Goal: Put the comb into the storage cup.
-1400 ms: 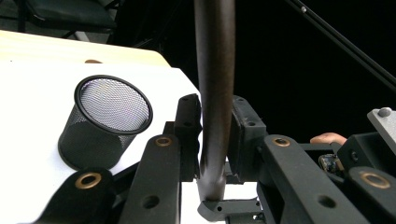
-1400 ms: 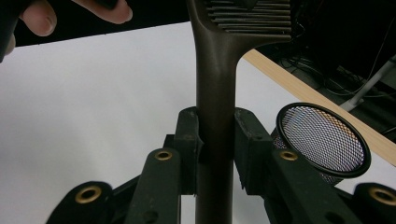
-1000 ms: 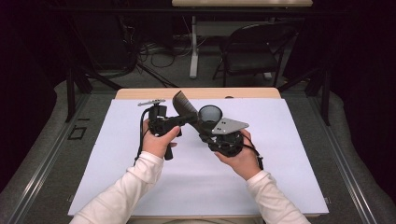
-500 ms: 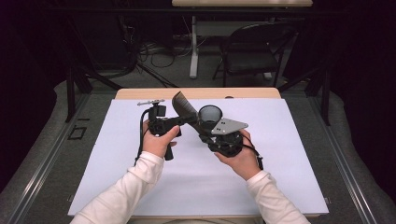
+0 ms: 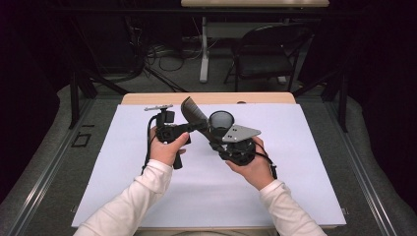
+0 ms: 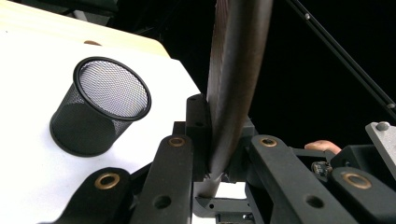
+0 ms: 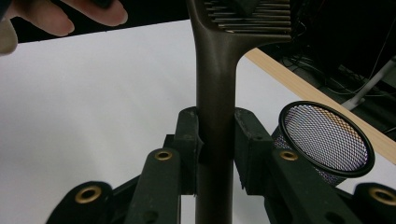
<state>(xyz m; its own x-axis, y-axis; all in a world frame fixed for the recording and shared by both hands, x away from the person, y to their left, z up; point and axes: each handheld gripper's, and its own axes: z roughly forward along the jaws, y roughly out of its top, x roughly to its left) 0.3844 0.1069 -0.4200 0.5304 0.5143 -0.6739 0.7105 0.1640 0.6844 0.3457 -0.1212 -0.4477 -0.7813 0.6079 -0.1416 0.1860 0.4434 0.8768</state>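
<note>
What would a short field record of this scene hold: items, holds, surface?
held item: dark brown plastic comb
left gripper: shut on the comb
right gripper: shut on the comb's handle
other item: black wire mesh cup, upright on the sheet, apart from the comb
surface: white sheet over a wooden table

One comb (image 5: 193, 111), one mesh cup (image 5: 221, 121), two grippers, left gripper (image 5: 189, 129) and right gripper (image 5: 212, 142), and one chair (image 5: 265, 54).
</note>
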